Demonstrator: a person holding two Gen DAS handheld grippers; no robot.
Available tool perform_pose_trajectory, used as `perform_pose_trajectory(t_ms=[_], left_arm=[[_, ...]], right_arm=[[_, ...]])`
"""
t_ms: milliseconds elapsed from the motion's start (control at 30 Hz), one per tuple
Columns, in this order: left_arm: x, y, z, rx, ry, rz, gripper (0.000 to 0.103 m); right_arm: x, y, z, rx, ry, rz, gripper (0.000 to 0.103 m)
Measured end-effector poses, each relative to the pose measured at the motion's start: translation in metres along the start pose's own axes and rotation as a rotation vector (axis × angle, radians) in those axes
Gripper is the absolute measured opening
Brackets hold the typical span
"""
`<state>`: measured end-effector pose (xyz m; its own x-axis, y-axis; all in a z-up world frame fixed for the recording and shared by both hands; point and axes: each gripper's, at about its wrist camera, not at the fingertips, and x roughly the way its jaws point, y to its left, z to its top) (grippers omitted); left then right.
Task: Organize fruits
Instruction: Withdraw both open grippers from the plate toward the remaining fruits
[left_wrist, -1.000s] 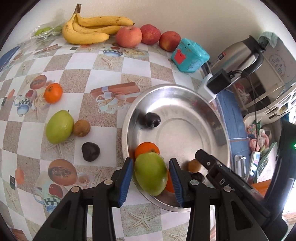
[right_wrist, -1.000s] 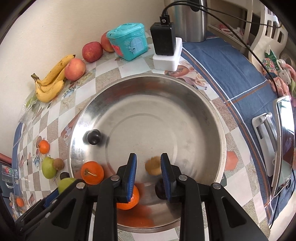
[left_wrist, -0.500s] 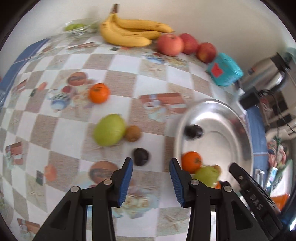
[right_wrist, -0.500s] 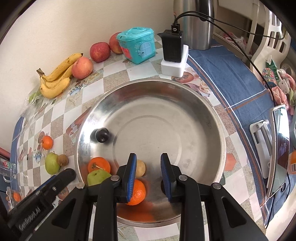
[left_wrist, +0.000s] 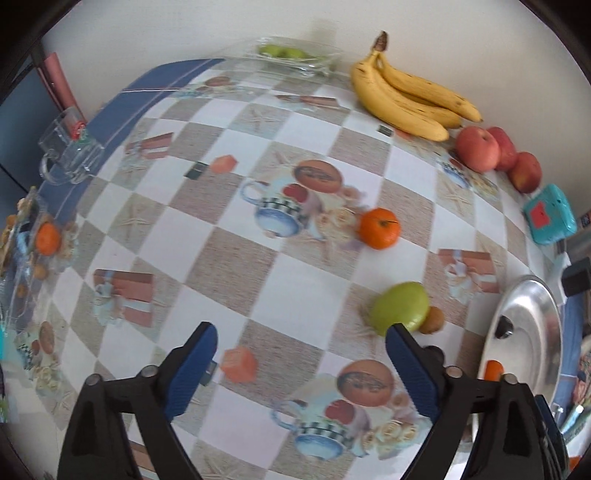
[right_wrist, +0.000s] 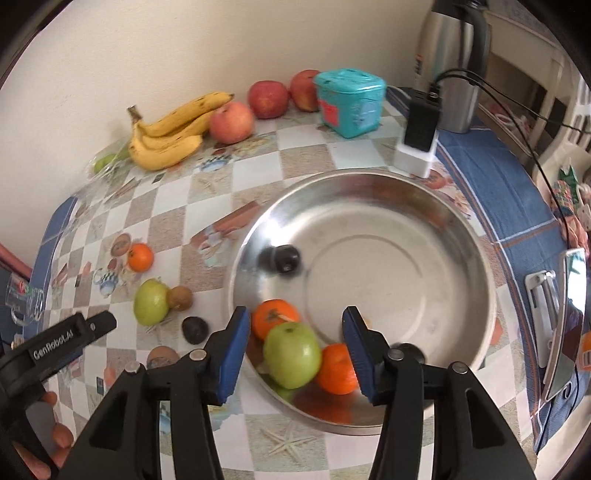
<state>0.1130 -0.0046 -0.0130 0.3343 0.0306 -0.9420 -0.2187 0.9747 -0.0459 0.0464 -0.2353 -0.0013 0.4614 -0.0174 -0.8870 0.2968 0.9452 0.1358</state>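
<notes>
Left wrist view: left hand-held gripper (left_wrist: 301, 363), jaws opening and empty, above the checkered table (left_wrist: 236, 258); green pear-shaped fruit (left_wrist: 400, 308) beside its right finger. Right wrist view: right hand-held gripper (right_wrist: 295, 345), jaws opening, grips nothing; round green apple (right_wrist: 291, 354) lies in the shiny steel bowl (right_wrist: 406, 236) between two oranges.

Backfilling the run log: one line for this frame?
left gripper: opening, empty, over table | right gripper: opening, empty, over bowl | bowl: green apple, oranges

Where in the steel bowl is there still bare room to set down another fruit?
The steel bowl is bare across its middle and its far and right sides, from the dark fruit round to the right rim. The near-left is crowded: green apple and two oranges bunch together.
</notes>
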Motion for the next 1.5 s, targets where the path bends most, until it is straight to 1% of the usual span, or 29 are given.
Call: perform_pose_trajectory(t_ms=[67, 133, 233, 433, 500, 567, 667, 800, 867, 1033, 1133, 1233, 1300, 1500], left_arm=[[0.000, 0.009, 0.002, -0.016, -0.001, 0.013, 0.100], [-0.002, 0.015, 0.002, -0.027, -0.003, 0.017, 0.102], [-0.003, 0.019, 0.005, -0.027, -0.013, 0.033, 0.103], [-0.011, 0.028, 0.011, -0.011, -0.054, 0.077, 0.103], [-0.013, 0.030, 0.013, -0.010, -0.066, 0.073, 0.103], [-0.014, 0.032, 0.013, -0.015, -0.067, 0.061, 0.103], [-0.015, 0.032, 0.014, -0.007, -0.086, 0.053, 0.103], [-0.016, 0.029, 0.016, 0.003, -0.102, 0.027, 0.103], [-0.016, 0.027, 0.017, 0.005, -0.112, 0.017, 0.103], [-0.012, 0.019, 0.018, 0.031, -0.120, 0.016, 0.103], [-0.004, 0.012, 0.020, 0.046, -0.097, -0.002, 0.103], [0.002, 0.004, 0.023, 0.068, -0.085, 0.005, 0.103], [0.006, 0.001, 0.027, 0.070, -0.077, 0.007, 0.103], [0.018, -0.007, 0.035, 0.081, -0.057, 0.031, 0.103]], right_arm=[[0.003, 0.013, -0.003, -0.028, 0.005, 0.010, 0.068], [0.005, 0.025, -0.006, -0.054, 0.014, 0.024, 0.069], [0.008, 0.040, -0.010, -0.094, 0.015, 0.021, 0.076], [0.008, 0.063, -0.016, -0.155, 0.009, 0.027, 0.079], [0.006, 0.069, -0.017, -0.171, -0.002, 0.034, 0.080], [0.004, 0.076, -0.018, -0.193, -0.017, 0.043, 0.086], [0.005, 0.084, -0.021, -0.215, -0.027, 0.049, 0.091], [0.010, 0.090, -0.023, -0.224, -0.030, 0.057, 0.091], [0.013, 0.092, -0.022, -0.238, -0.027, 0.042, 0.091], [0.022, 0.087, -0.017, -0.210, -0.019, 0.045, 0.091], [0.031, 0.086, -0.014, -0.217, -0.001, 0.027, 0.091], [0.040, 0.082, -0.009, -0.214, 0.019, 0.003, 0.091], [0.042, 0.080, -0.004, -0.206, 0.027, 0.008, 0.091], [0.040, 0.070, 0.016, -0.160, 0.009, 0.020, 0.091]])
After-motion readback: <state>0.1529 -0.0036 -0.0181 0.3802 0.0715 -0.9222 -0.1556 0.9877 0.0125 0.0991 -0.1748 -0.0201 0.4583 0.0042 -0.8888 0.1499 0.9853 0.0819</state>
